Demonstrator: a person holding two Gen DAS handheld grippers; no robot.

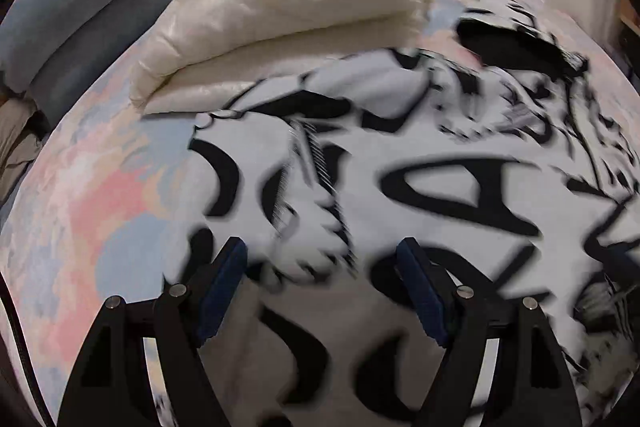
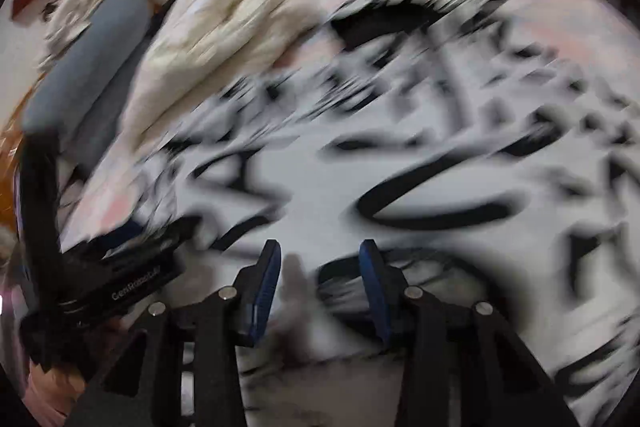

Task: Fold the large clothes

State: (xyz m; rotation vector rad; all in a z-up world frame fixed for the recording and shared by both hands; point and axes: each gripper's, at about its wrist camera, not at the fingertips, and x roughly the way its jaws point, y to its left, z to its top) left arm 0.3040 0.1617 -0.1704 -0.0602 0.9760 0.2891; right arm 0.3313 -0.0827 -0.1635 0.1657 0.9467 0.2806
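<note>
garment: a big white piece (image 1: 400,163) with chunky black lettering is spread over the bed, rumpled toward the top right, pretty blurred
zip: a toothed strip (image 1: 320,167) is seen running down the left part of the cloth
left gripper (image 1: 322,263): jaws are held wide apart over the cloth, nothing pinched between the blue pads
bedsheet (image 1: 100,211): pastel pink and blue, left bare on the left side
duvet (image 1: 280,11): cream, folded, laid just behind the garment
pillows (image 1: 80,11): two grey-blue ones stacked at the far left
</note>
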